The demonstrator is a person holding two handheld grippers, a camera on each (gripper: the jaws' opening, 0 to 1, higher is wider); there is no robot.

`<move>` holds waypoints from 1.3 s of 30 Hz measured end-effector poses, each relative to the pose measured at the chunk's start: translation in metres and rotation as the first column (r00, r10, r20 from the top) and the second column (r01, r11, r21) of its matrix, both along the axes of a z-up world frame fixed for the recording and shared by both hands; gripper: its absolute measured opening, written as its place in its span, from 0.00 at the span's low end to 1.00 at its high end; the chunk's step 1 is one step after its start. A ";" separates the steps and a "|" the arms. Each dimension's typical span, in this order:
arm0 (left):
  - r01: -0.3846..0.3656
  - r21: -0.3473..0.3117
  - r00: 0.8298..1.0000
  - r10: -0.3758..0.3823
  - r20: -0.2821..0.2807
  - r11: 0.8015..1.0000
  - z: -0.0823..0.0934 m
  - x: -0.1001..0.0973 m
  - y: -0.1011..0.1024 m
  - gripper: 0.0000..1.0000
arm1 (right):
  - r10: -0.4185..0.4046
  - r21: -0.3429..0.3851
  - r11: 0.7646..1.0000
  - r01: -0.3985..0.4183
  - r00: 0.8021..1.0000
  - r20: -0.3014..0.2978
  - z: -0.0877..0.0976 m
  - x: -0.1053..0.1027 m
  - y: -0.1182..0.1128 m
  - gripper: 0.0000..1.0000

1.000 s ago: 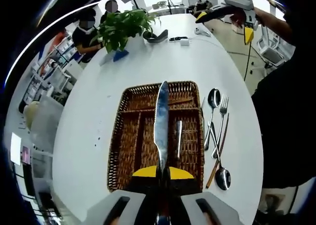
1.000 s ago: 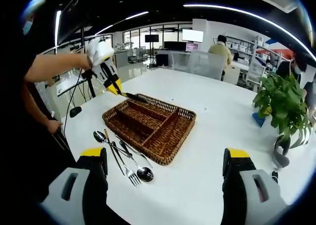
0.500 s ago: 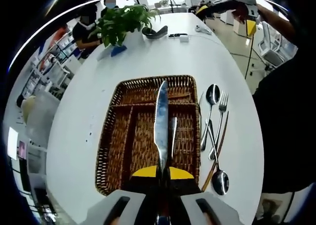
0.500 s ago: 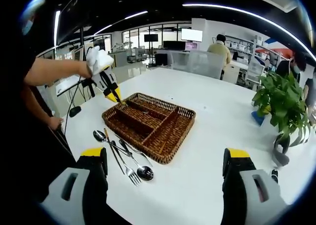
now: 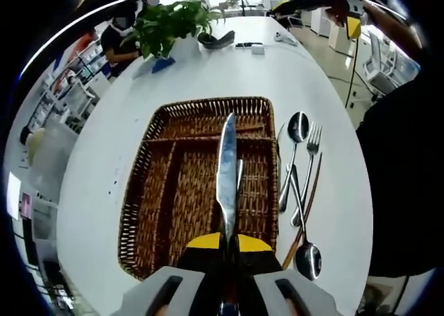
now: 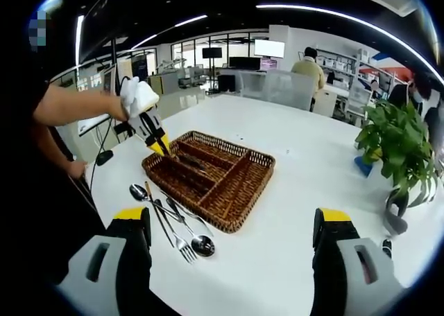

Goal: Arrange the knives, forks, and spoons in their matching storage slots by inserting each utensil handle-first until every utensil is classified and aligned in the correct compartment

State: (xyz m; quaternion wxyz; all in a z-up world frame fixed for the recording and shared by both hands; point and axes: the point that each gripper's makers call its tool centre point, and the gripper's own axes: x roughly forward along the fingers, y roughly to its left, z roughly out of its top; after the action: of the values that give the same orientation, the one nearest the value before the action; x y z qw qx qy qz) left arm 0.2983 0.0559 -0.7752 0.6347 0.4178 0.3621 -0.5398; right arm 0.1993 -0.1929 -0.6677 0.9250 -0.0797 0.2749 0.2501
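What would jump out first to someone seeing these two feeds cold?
The knife, clamped in the left claw, runs blade-forward up the middle of the left gripper view, over the wicker tray. Beside the tray on the white table lies a loose cluster of spoons and a fork. In the right gripper view the right claw stands open and empty, well back from the tray.

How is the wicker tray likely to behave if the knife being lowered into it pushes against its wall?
The wicker tray looks light for its size, so it may slide on the smooth white table. Its woven walls probably give slightly, not crack. The knife in the left gripper looks rigid, polished metal, likely to skid along the weave.
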 end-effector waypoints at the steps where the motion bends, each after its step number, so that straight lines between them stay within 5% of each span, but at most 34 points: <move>1: 0.000 -0.001 1.000 0.000 -0.001 1.000 -0.001 0.000 0.000 0.02 | -0.001 0.001 1.000 0.001 1.000 -0.001 0.000 0.000 0.000 0.99; 39: 0.047 0.040 0.998 -0.045 -0.051 0.998 -0.070 -0.012 0.002 0.02 | 0.001 -0.026 1.000 -0.003 0.999 -0.046 -0.010 0.009 -0.006 0.99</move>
State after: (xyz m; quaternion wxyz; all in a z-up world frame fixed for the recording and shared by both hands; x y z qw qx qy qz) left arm 0.2867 0.0581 -0.8455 0.6043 0.4253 0.3790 -0.5571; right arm 0.2078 -0.1986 -0.6779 0.9171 -0.0861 0.2990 0.2492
